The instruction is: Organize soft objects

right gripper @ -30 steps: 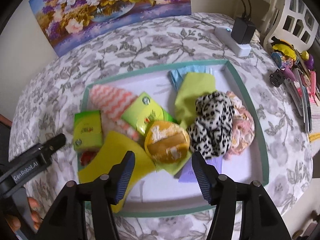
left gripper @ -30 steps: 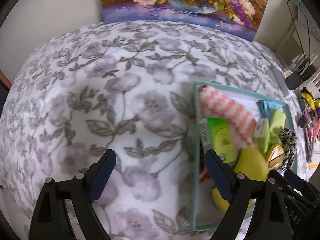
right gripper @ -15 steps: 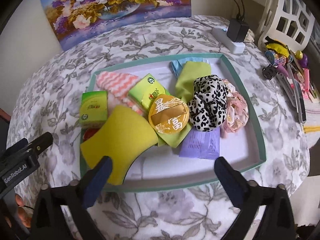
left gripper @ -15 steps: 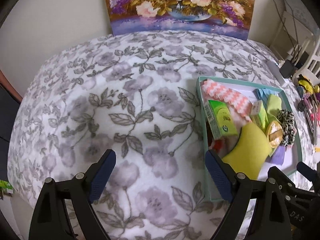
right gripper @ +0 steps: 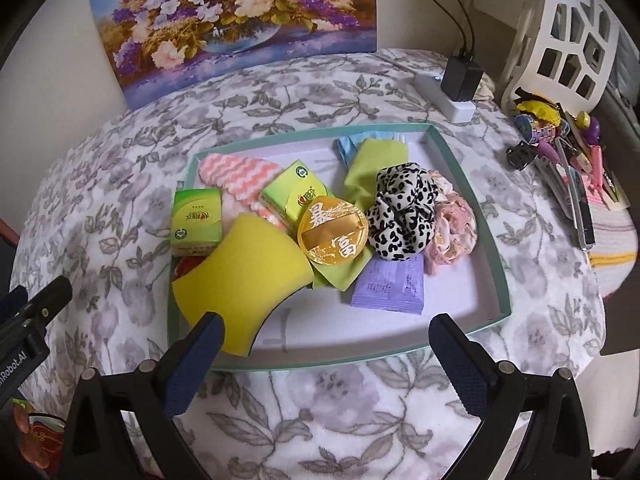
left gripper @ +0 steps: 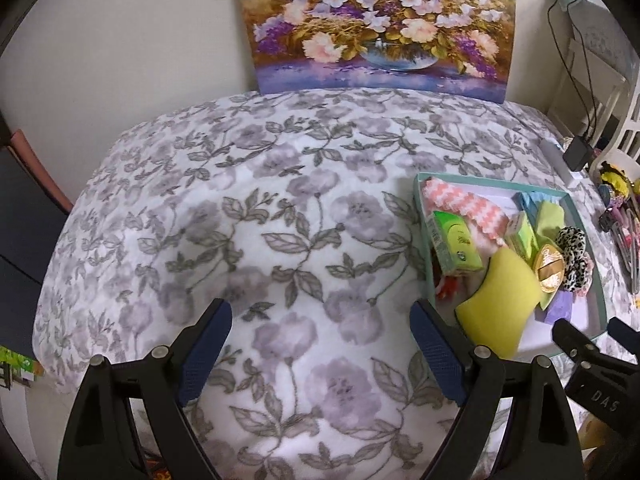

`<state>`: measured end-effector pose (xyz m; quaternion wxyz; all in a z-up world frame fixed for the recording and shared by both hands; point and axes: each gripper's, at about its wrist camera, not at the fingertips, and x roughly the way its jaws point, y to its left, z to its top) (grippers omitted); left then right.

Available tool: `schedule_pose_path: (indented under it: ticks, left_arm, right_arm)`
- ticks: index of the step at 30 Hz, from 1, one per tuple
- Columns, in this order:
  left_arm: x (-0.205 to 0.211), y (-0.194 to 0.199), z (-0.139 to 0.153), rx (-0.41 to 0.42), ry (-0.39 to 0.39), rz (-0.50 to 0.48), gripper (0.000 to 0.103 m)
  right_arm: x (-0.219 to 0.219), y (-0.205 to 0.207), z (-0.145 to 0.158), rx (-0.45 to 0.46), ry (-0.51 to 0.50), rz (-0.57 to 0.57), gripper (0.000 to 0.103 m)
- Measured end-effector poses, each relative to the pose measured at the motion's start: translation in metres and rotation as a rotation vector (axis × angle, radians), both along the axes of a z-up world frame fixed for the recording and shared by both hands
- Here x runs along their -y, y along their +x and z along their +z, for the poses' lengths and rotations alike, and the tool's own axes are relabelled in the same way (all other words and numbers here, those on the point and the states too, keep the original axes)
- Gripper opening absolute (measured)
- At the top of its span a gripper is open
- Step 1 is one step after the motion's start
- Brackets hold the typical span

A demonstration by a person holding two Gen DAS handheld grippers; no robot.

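One yellow foam sponge (right gripper: 244, 276), lying in the shallow teal-rimmed tray (right gripper: 468, 184) on the floral tabletop: judged light, squashy; best pinched at its near edge. Both right tool (right gripper: 326, 346) and left tool (left gripper: 322, 338) stood wide, empty; the right's jaws had just been opening.

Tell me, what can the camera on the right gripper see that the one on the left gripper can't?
Only the right wrist view shows the white power strip with its black plug, the white lattice chair and the whole purple sachet.

Only the left wrist view shows the wide bare stretch of grey-flowered blanket left of the tray, under the open left gripper.

Both show the teal-rimmed tray, the yellow sponge, the leopard-print scrunchie, the gold round packet and the flower painting. The right gripper, just opened, is empty.
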<state>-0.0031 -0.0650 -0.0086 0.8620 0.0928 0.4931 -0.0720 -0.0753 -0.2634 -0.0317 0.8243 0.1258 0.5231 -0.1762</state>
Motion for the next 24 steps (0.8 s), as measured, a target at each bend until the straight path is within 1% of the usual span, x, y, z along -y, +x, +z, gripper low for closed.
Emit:
schedule_pose_path:
  ticks: [7, 11, 16, 24]
  left_arm:
    - [-0.005, -0.007, 0.002, 0.01, 0.044, 0.016, 0.091]
    - [-0.006, -0.009, -0.001, -0.004, 0.07, 0.021, 0.091]
    - [-0.006, -0.01, 0.0, -0.002, 0.072, 0.024, 0.091]
    - [-0.008, -0.007, -0.004, -0.037, 0.084, 0.038, 0.091]
  right_arm:
    - [-0.004, -0.005, 0.01, 0.03, -0.015, 0.006, 0.103]
    - [-0.007, -0.005, 0.012, 0.036, -0.022, 0.014, 0.103]
    - [-0.008, -0.005, 0.013, 0.037, -0.02, 0.02, 0.103]
    - [-0.009, -0.004, 0.012, 0.033, -0.018, 0.035, 0.103]
